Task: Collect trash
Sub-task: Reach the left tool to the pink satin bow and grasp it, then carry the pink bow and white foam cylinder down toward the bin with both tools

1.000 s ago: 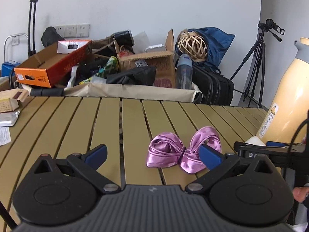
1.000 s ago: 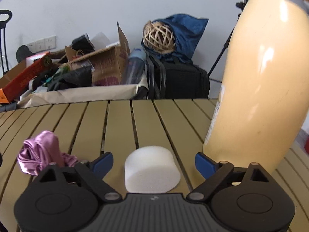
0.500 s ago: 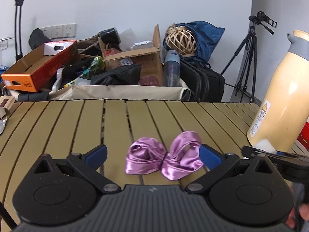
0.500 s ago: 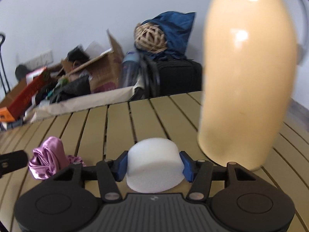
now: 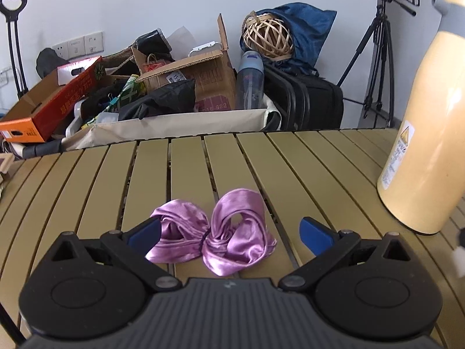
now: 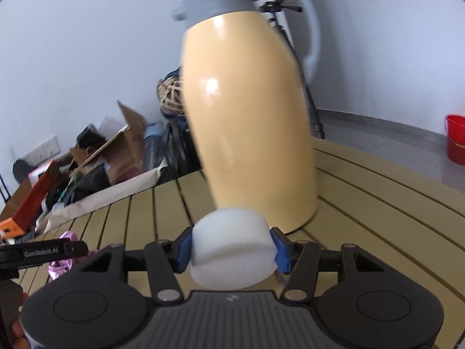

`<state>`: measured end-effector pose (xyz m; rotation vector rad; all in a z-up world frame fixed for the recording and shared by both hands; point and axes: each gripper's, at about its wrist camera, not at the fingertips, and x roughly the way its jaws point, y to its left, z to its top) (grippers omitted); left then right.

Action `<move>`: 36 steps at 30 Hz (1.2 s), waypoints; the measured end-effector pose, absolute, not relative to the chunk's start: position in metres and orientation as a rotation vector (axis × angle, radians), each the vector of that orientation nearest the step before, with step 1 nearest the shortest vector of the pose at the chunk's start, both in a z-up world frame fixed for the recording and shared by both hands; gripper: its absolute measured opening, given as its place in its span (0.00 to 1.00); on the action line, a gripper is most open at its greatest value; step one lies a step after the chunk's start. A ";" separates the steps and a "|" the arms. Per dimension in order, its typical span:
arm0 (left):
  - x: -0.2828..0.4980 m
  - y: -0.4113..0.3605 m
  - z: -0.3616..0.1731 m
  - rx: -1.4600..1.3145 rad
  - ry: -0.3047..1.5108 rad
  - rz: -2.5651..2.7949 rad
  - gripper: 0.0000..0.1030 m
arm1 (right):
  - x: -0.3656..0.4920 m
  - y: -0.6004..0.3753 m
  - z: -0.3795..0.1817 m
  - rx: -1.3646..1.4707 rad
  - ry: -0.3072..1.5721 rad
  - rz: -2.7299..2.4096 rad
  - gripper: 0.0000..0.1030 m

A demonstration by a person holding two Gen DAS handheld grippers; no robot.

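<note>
One white foam puck (image 6: 232,247) now sits clenched between the right claw (image 6: 232,248) pads, lifted off the slatted worktop (image 6: 363,203) in front of the cream jug (image 6: 250,122); a second ago that claw stood wide around it. Next trash, the purple satin bow (image 5: 212,238), lies between the released left claw (image 5: 229,232) fingers, ungrasped.

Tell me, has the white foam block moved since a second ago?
Yes. The white foam block is now clamped in the right tongs and off the slatted table, in front of the cream jug.
</note>
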<state>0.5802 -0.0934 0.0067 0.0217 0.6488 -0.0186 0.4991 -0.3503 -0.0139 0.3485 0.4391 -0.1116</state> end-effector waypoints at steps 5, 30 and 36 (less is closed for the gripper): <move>0.599 -0.105 -0.002 0.062 0.673 0.032 1.00 | 0.498 -0.378 -0.025 0.401 0.419 -0.149 0.53; 0.600 -0.101 -0.019 0.141 0.707 0.133 0.33 | 0.493 -0.393 -0.029 0.434 0.371 -0.117 0.53; 0.578 -0.097 -0.005 0.120 0.690 0.086 0.27 | 0.484 -0.392 -0.022 0.434 0.359 -0.104 0.53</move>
